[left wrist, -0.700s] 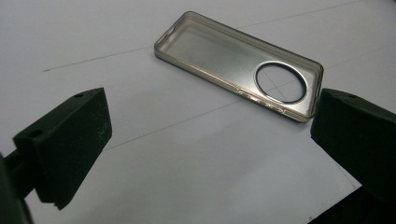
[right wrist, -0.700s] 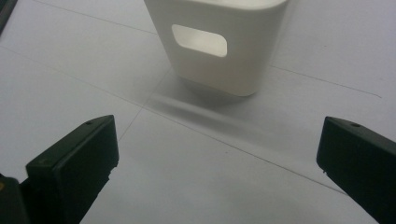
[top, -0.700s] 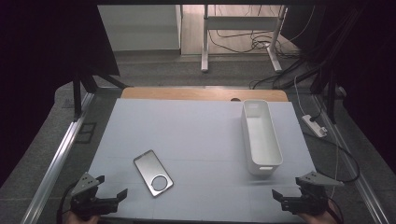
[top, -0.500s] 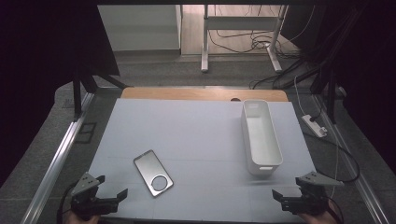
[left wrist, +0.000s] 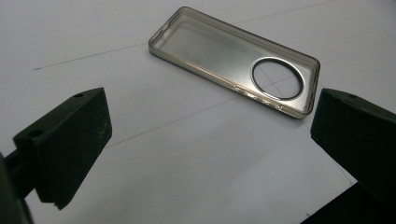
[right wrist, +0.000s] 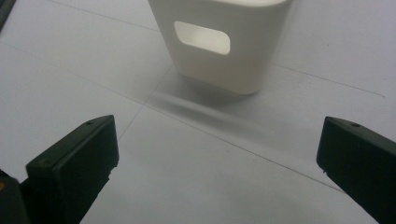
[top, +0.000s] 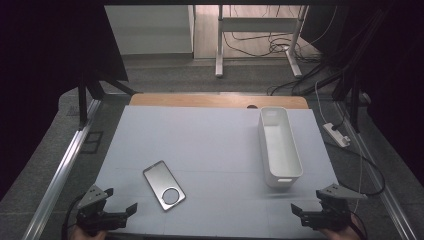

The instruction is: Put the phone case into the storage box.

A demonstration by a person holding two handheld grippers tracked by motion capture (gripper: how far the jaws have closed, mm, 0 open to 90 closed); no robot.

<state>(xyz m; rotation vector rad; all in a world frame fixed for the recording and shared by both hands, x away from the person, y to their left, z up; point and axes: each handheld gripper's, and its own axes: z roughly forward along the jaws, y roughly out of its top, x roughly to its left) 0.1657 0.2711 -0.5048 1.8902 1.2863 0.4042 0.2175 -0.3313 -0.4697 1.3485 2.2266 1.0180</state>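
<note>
A pale sheet covers the surface (top: 215, 150), with a strip of bare wood at its far edge and dark floor, cables and a desk frame beyond. On the near left of the sheet lies a clear phone case (top: 164, 184) — flat, open side up, set at a slant, its round camera ring toward the person. The left gripper (top: 120, 212) sits at the near left corner, just short of the case; in the left gripper view the case (left wrist: 236, 79) lies ahead of the jaws, which are spread wide with nothing between them. On the right stands a long white bin (top: 279, 146), its handle slot facing the near edge. The right gripper (top: 303, 212) waits near that end — jaws likewise spread wide, bare sheet between them, the bin (right wrist: 219, 42) ahead and apart.
</note>
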